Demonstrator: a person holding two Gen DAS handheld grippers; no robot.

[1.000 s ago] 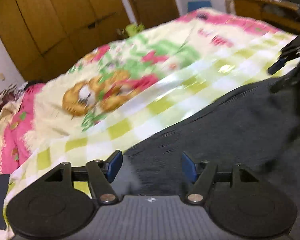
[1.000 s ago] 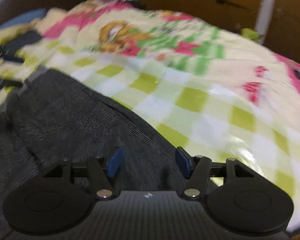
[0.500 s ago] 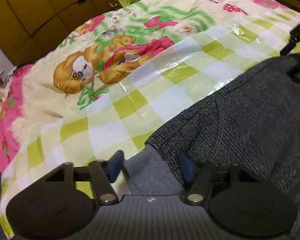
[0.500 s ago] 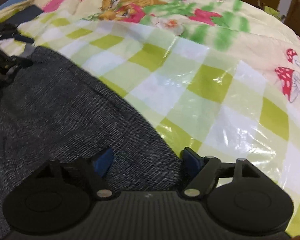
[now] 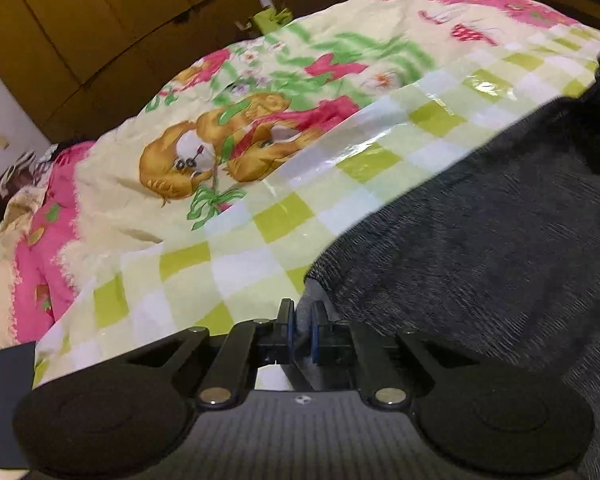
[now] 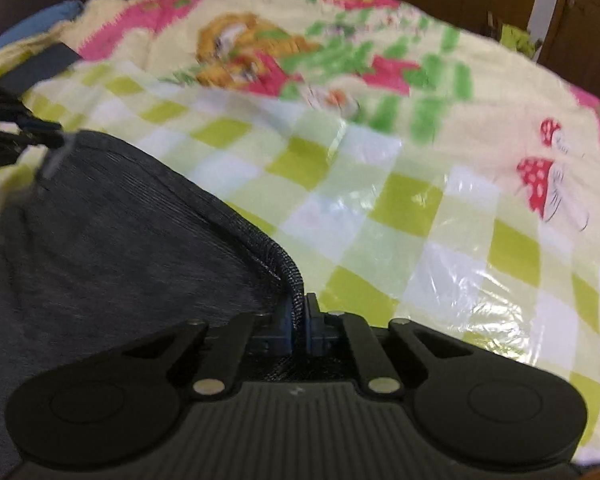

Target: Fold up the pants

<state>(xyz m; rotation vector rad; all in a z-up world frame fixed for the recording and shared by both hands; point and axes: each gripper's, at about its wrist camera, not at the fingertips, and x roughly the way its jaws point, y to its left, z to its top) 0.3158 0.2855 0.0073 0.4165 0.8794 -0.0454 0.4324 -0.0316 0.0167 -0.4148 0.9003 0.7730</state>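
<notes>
Dark grey knit pants (image 5: 480,240) lie on a bed, filling the right of the left wrist view and the left of the right wrist view (image 6: 112,248). My left gripper (image 5: 301,326) is shut on one corner of the pants. My right gripper (image 6: 299,318) is shut on the ribbed edge of the pants at the other corner. The left gripper also shows at the far left of the right wrist view (image 6: 40,136), holding the far corner of the cloth.
The bed carries a cartoon-print blanket (image 5: 228,148) with a glossy green-and-white checked sheet (image 6: 380,216) under the pants. Wooden wardrobes (image 5: 100,20) stand behind the bed. A dark flat object (image 5: 4,400) lies at the bed's left edge.
Both grippers were open over the pants' edge; now both have closed on it. The cloth edge now stretches between the two grippers.
</notes>
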